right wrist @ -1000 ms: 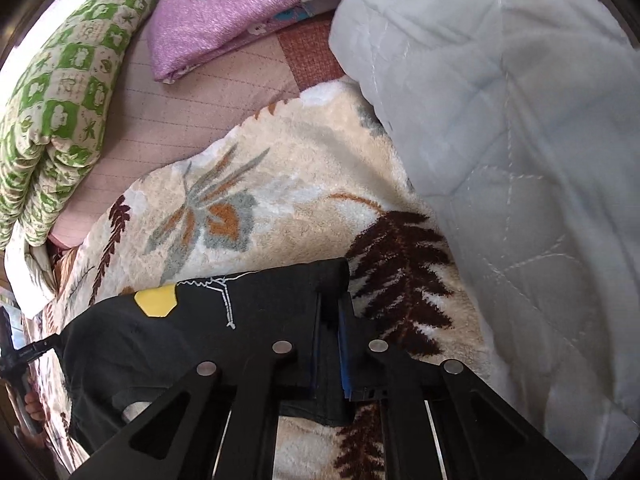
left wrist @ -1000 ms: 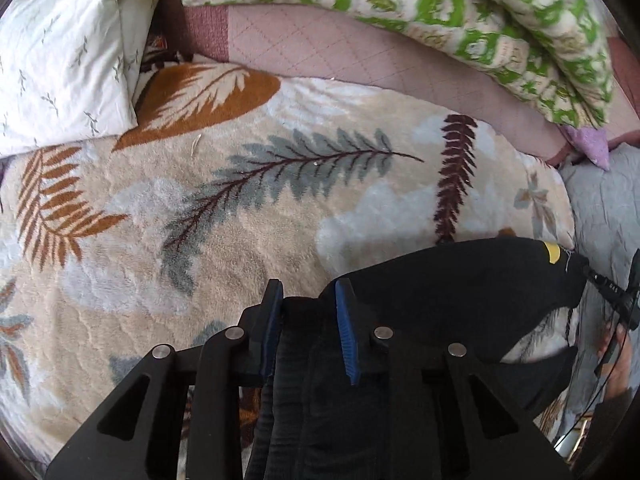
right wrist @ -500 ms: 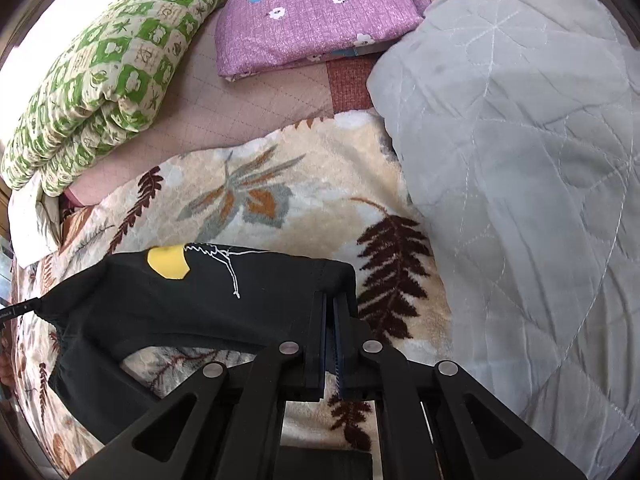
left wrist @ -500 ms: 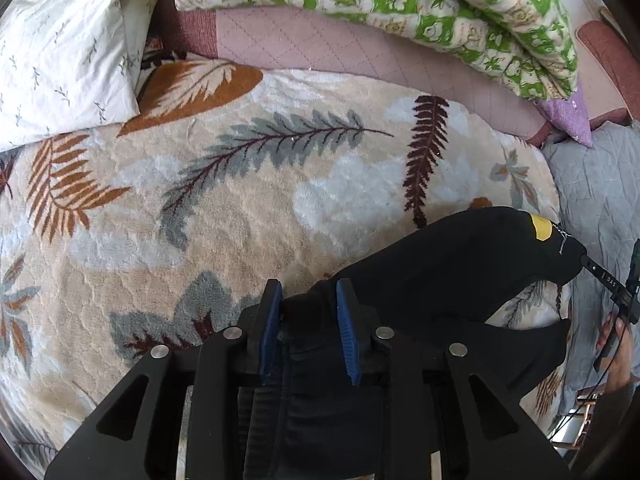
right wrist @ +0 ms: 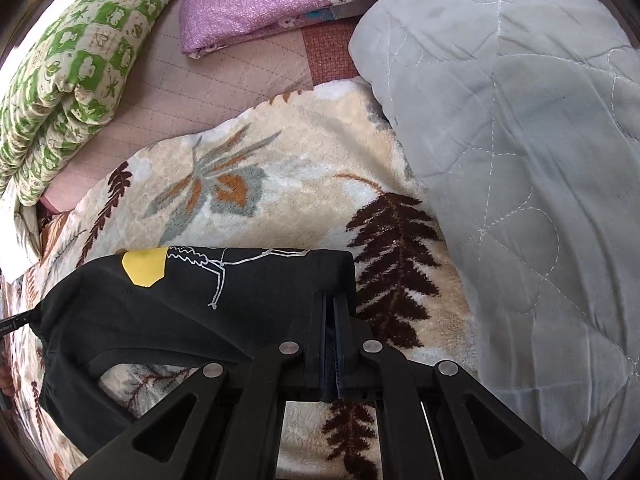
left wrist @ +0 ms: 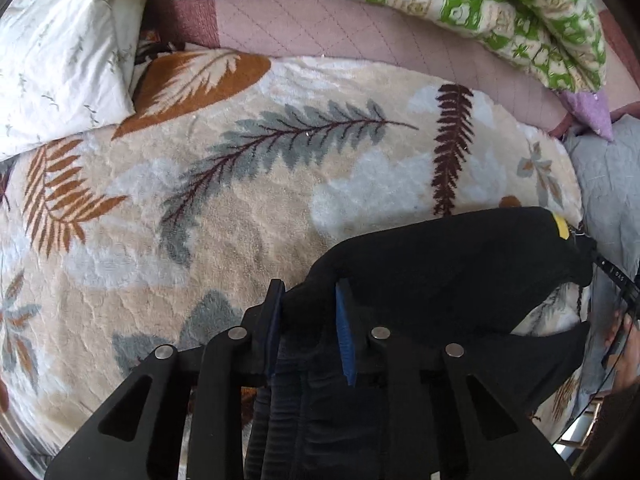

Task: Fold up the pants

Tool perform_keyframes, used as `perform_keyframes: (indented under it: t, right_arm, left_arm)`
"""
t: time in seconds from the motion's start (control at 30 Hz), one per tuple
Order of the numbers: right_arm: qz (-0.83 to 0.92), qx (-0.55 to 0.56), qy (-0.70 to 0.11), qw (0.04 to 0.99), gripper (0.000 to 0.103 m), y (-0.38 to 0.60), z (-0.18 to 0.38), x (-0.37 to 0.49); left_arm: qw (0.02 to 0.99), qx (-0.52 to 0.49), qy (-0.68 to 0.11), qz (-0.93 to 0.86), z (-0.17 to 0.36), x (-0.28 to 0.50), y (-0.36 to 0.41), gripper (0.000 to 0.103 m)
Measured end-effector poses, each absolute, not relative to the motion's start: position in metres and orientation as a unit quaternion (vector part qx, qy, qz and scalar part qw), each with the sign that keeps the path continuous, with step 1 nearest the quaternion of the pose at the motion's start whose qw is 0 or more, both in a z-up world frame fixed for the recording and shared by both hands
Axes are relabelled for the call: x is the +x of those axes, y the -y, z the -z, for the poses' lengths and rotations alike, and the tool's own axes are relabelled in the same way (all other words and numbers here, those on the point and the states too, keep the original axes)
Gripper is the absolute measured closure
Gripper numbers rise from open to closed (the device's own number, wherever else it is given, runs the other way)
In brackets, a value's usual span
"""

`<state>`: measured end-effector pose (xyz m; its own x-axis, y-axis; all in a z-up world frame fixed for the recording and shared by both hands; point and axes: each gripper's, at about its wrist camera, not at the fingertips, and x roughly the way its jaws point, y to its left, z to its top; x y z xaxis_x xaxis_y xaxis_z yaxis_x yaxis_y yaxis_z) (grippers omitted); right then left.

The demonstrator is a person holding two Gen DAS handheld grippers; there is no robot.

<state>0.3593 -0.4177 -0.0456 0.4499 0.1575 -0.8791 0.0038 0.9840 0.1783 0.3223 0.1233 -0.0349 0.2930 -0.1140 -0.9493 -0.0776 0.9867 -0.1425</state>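
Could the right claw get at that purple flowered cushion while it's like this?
Probably not: the right claw is shut on the black pants, and the purple flowered cushion lies far across the leaf-patterned fleece blanket.

My left gripper (left wrist: pixel 308 304) and right gripper (right wrist: pixel 330 312) hold the pants (right wrist: pixel 240 292) between them over the blanket (left wrist: pixel 240 208). A quilt (right wrist: pixel 520 160) lies right of it, a pillow (left wrist: pixel 60 52) to the left.

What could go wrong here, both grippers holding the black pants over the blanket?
1. The right gripper pinches only a thin corner of the black fabric pants; it might slip out.
2. The left gripper holds a thick bunch; layers may shift.
3. The hanging lower layer could crease against the leaf-print fleece blanket.
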Motion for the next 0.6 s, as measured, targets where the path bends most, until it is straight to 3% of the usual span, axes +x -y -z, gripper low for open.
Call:
perform_keyframes:
  t: [0.33, 0.6]
  right_arm:
    - [-0.054, 0.081, -0.491, 0.866, 0.1, 0.418, 0.013, 0.342]
    - [-0.078, 0.062, -0.448, 0.888, 0.1, 0.423, -0.016, 0.294]
  left_arm:
    - [0.833, -0.088, -0.546, 0.019, -0.023, 0.287, -0.121, 0.081]
    - [0.84, -0.121, -0.529, 0.019, -0.024, 0.238, -0.127, 0.081]
